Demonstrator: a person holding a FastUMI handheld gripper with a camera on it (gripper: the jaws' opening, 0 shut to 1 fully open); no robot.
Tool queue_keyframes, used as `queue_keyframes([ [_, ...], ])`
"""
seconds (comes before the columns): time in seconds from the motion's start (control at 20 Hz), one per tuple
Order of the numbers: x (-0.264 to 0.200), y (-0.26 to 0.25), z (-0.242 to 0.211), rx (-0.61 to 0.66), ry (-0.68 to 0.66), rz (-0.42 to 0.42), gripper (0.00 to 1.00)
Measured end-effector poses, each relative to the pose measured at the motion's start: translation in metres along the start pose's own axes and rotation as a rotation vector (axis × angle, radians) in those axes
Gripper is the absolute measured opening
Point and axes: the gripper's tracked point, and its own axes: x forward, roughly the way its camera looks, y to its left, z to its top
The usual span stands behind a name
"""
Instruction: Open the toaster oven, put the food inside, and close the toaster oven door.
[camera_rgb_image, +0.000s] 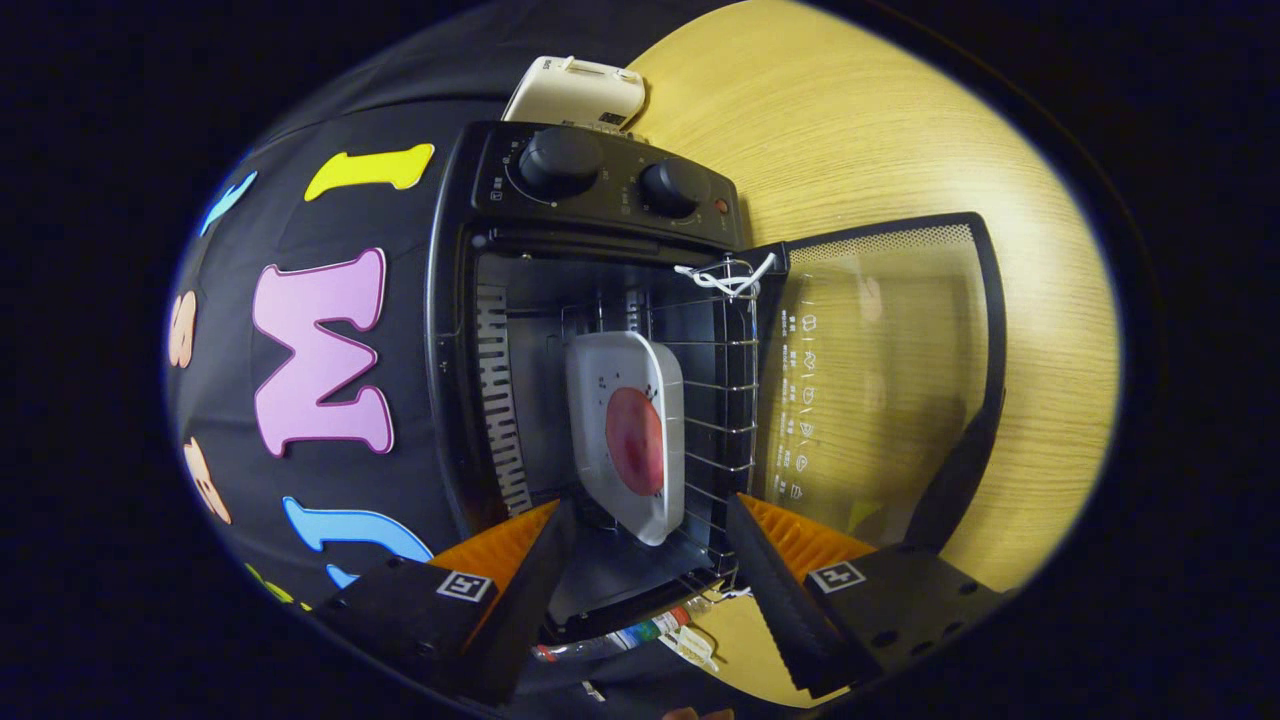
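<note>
Toaster oven (600, 330): you have it open, seen rotated in your gripper view, control knobs at one end of the cavity
Door (880, 370): swung fully out from the toaster oven, its glass lying flat over the wooden surface (880, 120); a white cord (725, 278) is tied at the rack corner by the hinge side
Food (634, 440): a red round piece on a white plate (625, 430), sitting on the wire rack (715, 400) inside the toaster oven cavity, so loading looks done
Hand-held gripper (650, 570): spread wide and holding nothing, its two fingers just outside the toaster oven mouth, the plate's near edge between and just beyond them
Done: opening and placing the food, as far as you can judge from how things lie
Left: closing the door; you would need to get a finger (770, 580) behind the door's far edge and swing it back onto the toaster oven
Beyond the toaster oven: a cream-coloured appliance (575, 92) on the surface
</note>
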Motion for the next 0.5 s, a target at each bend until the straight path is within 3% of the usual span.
queue_keyframes([
  [0.2,-0.044,0.009,-0.004,-0.138,0.015,0.010,0.98],
  [0.5,-0.100,-0.027,-0.014,-0.566,0.093,-0.053,0.98],
])
